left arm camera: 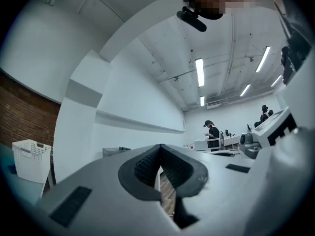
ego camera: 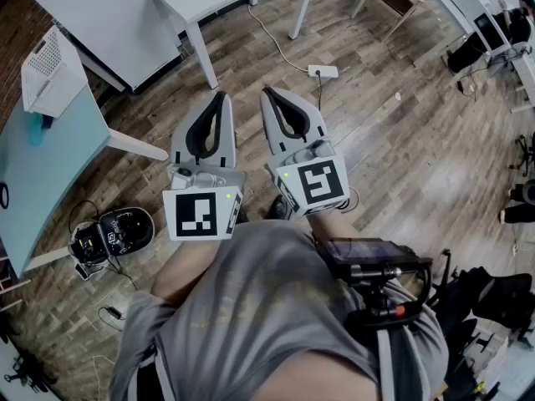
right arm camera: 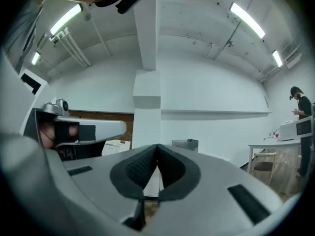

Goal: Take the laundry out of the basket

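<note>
**Friend:** What do you see from the camera on your head?

**Me:** My two grippers stick out side by side over the wood floor (ego camera: 401, 165). My left gripper (ego camera: 220, 98) has its jaws pressed together. My right gripper (ego camera: 269, 93) does too. Nothing is in either one.

**Friend:** Where is the basket?

**Me:** The white basket (ego camera: 50, 72) is at ten o'clock from my grippers, well apart from them. It sits on the end of a light blue table (ego camera: 38, 182). I cannot see into it from here. A white power strip (ego camera: 323, 71) lies on the floor at one o'clock.

**Friend:** What does your left gripper view show?

**Me:** My left jaws are closed. The dark pads (left arm camera: 142, 167) meet at the tip, and nothing is between them. The basket (left arm camera: 30, 160) is far off at nine o'clock, by the left edge. A brick wall (left arm camera: 24, 112) is behind it. A person (left arm camera: 212, 130) stands far away at two o'clock.

**Friend:** What about your right gripper view?

**Me:** My right jaws are closed tight too, pad on pad, and they hold nothing. My left gripper shows at nine o'clock. A white thing with small holes peeks out just under it, at ten o'clock from my jaws. I think it is the basket (right arm camera: 117, 146), but I cannot be sure. A person stands by the right edge at two o'clock.
</note>
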{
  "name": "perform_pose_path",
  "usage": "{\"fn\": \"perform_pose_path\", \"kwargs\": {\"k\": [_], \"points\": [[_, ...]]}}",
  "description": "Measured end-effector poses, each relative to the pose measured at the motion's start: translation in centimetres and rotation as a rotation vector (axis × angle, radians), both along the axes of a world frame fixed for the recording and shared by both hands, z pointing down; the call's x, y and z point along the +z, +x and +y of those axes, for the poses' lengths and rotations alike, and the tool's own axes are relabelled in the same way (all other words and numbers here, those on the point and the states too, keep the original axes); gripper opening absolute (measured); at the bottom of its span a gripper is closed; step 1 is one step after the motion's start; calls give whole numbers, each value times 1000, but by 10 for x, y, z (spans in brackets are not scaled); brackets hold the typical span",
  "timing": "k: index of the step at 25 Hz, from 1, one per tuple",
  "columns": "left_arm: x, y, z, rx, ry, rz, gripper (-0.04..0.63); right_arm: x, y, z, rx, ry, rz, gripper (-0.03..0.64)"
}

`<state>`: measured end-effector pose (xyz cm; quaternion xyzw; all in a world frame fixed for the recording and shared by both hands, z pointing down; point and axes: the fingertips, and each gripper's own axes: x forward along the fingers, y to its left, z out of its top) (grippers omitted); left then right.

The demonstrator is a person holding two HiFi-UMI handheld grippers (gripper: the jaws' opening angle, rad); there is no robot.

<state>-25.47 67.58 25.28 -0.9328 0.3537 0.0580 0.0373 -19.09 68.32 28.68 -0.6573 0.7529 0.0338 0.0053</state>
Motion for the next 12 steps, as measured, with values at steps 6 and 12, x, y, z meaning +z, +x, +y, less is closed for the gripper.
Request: {"fn": "perform_pose_path", "kwargs": {"k": [6,12], "points": [[1,19,12,12,1,-20,8,0,19,11,8,7,-12,8],[3,44,21,22,3,-45,8,3,43,20,13,20,-45,8]]}}
